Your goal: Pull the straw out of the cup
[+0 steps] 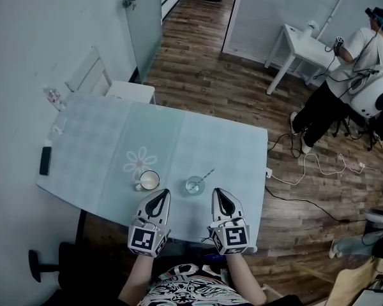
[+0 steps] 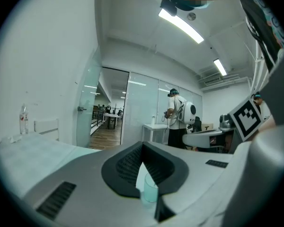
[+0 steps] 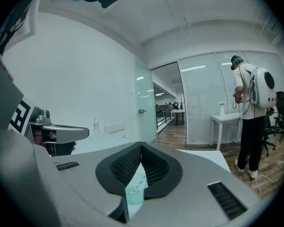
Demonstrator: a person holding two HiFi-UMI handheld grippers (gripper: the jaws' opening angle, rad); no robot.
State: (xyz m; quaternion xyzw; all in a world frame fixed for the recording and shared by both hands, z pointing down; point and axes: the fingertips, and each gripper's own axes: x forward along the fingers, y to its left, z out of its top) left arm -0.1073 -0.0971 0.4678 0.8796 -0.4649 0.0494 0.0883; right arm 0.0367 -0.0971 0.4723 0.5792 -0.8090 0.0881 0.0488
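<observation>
A clear glass cup [image 1: 194, 185] stands near the front of the table [image 1: 102, 145], and a straw [image 1: 207, 173] leans out of it to the upper right. My left gripper [image 1: 165, 194] lies just left of and nearer than the cup, shut and empty. My right gripper [image 1: 216, 192] lies just right of the cup, shut too, with nothing between its fingers. Through the slit under the closed jaws, the cup [image 2: 150, 191] shows in the left gripper view. It also shows as the cup [image 3: 135, 193] in the right gripper view.
A white mug [image 1: 149, 180] stands left of the cup. A dark phone [image 1: 45, 160] and a bottle [image 1: 53, 97] lie at the table's left side. Behind the table is a white chair [image 1: 131, 91]. A person [image 1: 345, 75] works at a small white table [image 1: 300, 43]; cables [image 1: 319, 167] cross the floor.
</observation>
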